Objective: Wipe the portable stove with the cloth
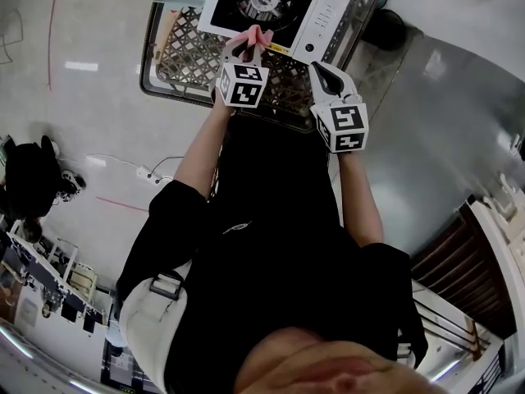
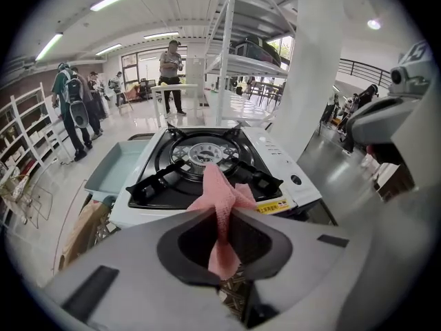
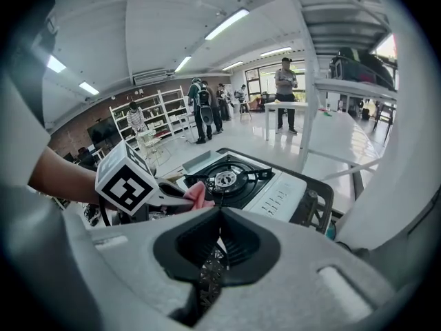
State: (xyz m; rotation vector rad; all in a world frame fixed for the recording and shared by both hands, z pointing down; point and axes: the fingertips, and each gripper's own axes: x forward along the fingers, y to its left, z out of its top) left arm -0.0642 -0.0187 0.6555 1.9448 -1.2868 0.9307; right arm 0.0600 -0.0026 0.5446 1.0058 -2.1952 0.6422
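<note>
Left gripper (image 2: 222, 214) is clamped on a crumpled pink cloth (image 2: 219, 185), which is held at the stove's (image 2: 207, 158) front edge; contact can't be told. Right gripper (image 3: 220, 211) is shut on nothing, kept just beside it. The white stove, with one black burner (image 2: 204, 154), is set on a dark lattice basket (image 1: 184, 52), with a pale tray (image 2: 114, 171) alongside. Counted: one cloth, one stove, two grippers.

Above the portable stove (image 2: 275, 157) the way is open. Its black pan supports (image 2: 155, 181) stand raised around the burner (image 2: 204, 154), while the control strip on the right lies flat. A white post (image 2: 313, 81) rises beyond the stove's right side. At the near edge, the left gripper (image 1: 246, 46), clamped on the pink cloth (image 2: 220, 198), and the closed right gripper (image 1: 321, 71) sit apart with a gap between them.
</note>
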